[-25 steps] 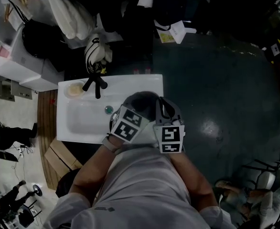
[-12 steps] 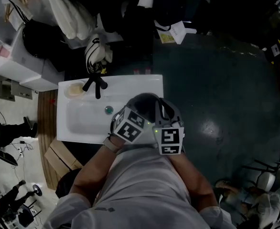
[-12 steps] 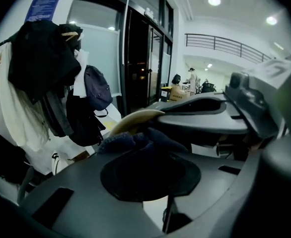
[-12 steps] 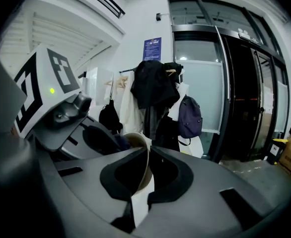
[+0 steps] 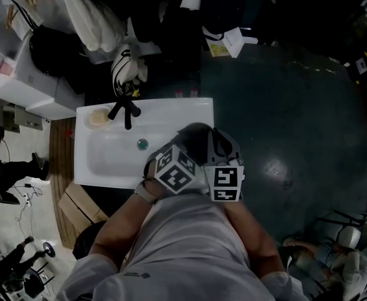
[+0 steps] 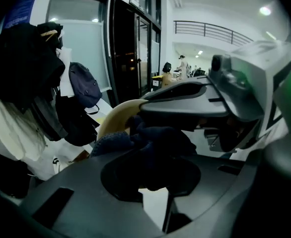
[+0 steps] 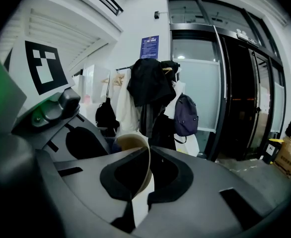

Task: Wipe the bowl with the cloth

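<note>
In the head view both grippers are held close together over the front right corner of the white sink (image 5: 108, 158). A round bowl (image 5: 193, 135) shows just beyond their marker cubes. My left gripper (image 6: 155, 160) is shut on a dark blue cloth (image 6: 158, 145), bunched against the tan bowl (image 6: 116, 117). In the right gripper view my right gripper (image 7: 138, 182) is shut on the rim of the bowl (image 7: 135, 155), one jaw inside and one outside. The left gripper (image 5: 182, 149) and right gripper (image 5: 218, 150) nearly touch.
The sink carries a black faucet (image 5: 126, 110), a tan soap dish (image 5: 99, 118) and a drain (image 5: 143, 144). Bags and coats (image 5: 127, 68) hang behind it. Cardboard boxes (image 5: 77, 209) lie at its left front. Dark floor (image 5: 284, 105) spreads to the right.
The left gripper's marker cube has turned and shifted slightly right, toward the right gripper. The bowl and right gripper have stayed almost where they were.
</note>
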`<action>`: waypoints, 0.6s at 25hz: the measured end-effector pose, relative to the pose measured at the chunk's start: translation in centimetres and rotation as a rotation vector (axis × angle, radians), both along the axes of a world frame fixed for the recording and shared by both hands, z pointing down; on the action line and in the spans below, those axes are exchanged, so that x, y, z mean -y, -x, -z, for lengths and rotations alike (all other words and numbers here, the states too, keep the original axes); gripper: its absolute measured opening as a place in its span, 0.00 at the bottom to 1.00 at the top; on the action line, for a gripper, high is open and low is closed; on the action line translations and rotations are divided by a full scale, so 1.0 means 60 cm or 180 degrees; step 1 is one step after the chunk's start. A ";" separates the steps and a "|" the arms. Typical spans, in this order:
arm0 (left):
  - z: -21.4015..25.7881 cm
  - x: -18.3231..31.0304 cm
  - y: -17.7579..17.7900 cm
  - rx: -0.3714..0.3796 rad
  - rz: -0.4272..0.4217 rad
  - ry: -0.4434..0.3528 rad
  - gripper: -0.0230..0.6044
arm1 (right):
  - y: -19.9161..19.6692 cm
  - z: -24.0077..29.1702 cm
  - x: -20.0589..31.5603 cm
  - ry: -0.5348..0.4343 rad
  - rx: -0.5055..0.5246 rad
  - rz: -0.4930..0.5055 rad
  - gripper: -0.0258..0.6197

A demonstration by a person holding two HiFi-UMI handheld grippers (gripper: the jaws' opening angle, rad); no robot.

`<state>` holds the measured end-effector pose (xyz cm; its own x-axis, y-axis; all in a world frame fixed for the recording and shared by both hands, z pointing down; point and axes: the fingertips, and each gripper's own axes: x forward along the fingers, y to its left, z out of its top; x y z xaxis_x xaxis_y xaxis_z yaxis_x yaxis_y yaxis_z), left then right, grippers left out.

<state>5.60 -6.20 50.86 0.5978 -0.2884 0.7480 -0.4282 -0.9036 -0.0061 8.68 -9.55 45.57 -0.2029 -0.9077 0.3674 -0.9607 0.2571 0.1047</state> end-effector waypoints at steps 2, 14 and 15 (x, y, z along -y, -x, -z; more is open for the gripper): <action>0.001 0.015 0.008 0.0058 0.0085 -0.0161 0.14 | 0.009 0.003 -0.004 -0.0015 -0.0032 0.0072 0.09; 0.030 0.038 0.017 -0.0381 0.0347 -0.0154 0.14 | 0.005 -0.014 -0.004 0.0048 0.0022 0.0060 0.09; 0.032 0.035 0.018 -0.0443 0.0333 -0.0110 0.14 | -0.006 -0.017 -0.003 0.0059 0.0051 -0.0011 0.09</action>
